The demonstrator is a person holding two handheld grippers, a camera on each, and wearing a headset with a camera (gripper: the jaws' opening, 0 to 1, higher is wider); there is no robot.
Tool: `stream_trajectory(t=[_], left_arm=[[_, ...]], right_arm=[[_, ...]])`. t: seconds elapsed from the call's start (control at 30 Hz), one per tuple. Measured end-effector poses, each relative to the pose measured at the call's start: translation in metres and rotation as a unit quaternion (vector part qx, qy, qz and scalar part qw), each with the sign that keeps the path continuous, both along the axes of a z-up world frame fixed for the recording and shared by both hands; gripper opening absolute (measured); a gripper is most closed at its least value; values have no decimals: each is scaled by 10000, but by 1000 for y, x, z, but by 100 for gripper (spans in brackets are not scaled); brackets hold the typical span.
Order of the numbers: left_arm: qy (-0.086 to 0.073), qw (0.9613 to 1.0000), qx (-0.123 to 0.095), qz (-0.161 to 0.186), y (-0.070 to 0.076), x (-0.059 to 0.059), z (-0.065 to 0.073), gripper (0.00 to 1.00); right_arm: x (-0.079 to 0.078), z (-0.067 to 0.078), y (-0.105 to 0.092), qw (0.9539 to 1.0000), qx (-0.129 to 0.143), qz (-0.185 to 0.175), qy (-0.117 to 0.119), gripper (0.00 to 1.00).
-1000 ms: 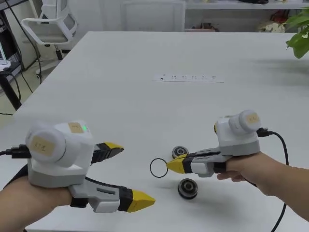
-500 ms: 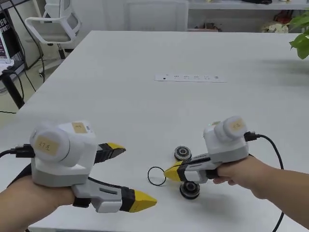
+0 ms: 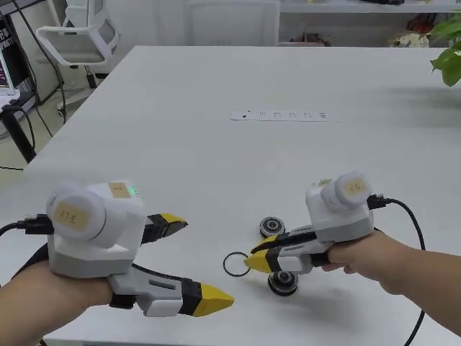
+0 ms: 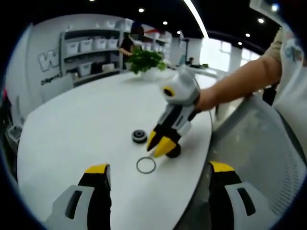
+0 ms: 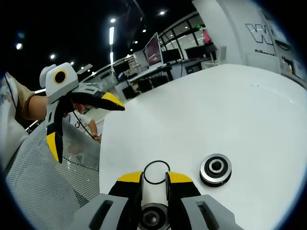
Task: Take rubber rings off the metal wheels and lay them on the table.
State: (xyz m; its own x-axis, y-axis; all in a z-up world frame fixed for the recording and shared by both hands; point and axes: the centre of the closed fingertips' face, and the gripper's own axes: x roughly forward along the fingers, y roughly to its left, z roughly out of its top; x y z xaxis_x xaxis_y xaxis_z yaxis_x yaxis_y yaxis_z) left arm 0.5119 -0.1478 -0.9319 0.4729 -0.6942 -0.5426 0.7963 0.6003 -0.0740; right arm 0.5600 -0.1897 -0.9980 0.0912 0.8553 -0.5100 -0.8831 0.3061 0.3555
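Note:
A thin black rubber ring (image 3: 235, 264) lies flat on the white table (image 3: 216, 158), just off the tips of my right gripper (image 3: 257, 260). In the right gripper view the ring (image 5: 157, 172) sits just beyond the yellow tips, which stand a narrow gap apart with nothing between them. One metal wheel (image 3: 272, 227) rests behind that gripper and another (image 3: 283, 282) under it. The left gripper (image 3: 193, 261) hovers wide open at the near left, holding nothing. Its own view shows the ring (image 4: 146, 165) and the right gripper (image 4: 159, 143) above it.
A white strip with small markings (image 3: 277, 115) lies mid-table. An office chair (image 3: 72, 36) stands off the far left corner and a green plant (image 3: 448, 54) at the far right. The table's near edge runs just under the left gripper.
The right gripper came down toward the table with the ring and let it go; the ring now lies flat. The left gripper has barely moved.

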Motion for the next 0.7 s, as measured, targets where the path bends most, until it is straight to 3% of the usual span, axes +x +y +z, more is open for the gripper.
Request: stream_trajectory(t=[0.5,0.7], left_arm=[[19,10000,41,-57,-3,3,0,84],[42,9999,53,-110,-7,3,0,83]], right_arm=[[5,28,-15,9984,488,-280,-100,20],[0,36,-24,9973,603,-399,-126,21]])
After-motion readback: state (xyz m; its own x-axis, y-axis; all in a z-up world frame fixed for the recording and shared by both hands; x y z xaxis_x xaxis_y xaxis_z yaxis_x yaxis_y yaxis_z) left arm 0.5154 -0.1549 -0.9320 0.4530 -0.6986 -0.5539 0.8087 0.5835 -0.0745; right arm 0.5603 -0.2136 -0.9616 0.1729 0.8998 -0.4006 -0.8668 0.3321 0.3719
